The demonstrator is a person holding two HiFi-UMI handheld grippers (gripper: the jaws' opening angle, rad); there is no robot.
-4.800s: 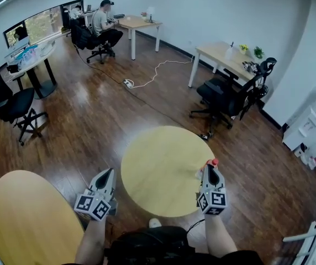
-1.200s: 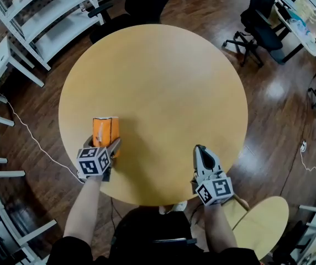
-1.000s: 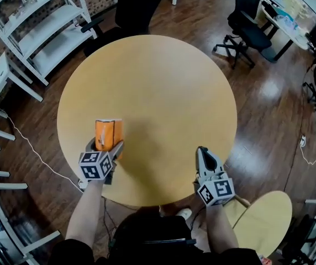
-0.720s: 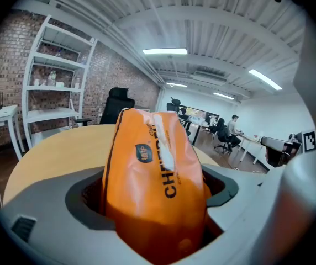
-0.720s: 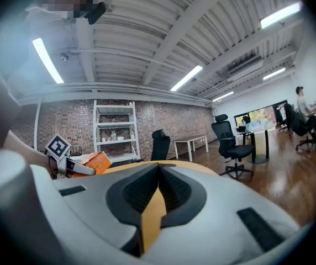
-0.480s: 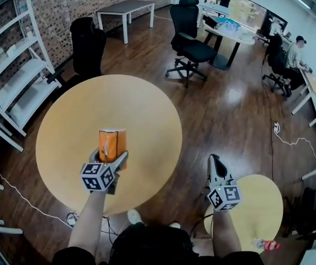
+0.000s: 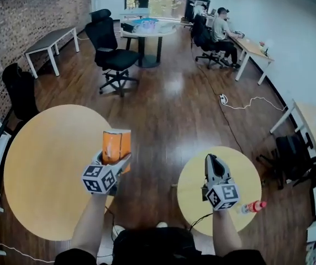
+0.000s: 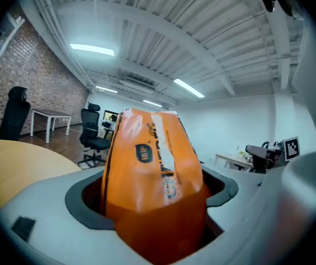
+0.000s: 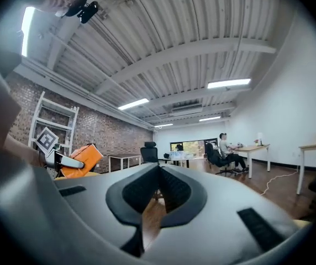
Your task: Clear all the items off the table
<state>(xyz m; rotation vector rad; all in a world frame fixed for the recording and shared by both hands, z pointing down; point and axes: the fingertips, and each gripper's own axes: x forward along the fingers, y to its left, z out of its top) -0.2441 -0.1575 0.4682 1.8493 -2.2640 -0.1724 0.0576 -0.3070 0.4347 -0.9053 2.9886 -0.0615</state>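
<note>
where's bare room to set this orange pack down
The large round table left of the orange pack shows bare. The small round table is free on its left half; a bottle lies at its right edge.

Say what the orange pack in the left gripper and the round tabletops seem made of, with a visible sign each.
Orange pack: likely thin glossy plastic film; it creases and catches light. Round tabletops: probably matt wood or laminate; even pale yellow surface, no grain visible.
</note>
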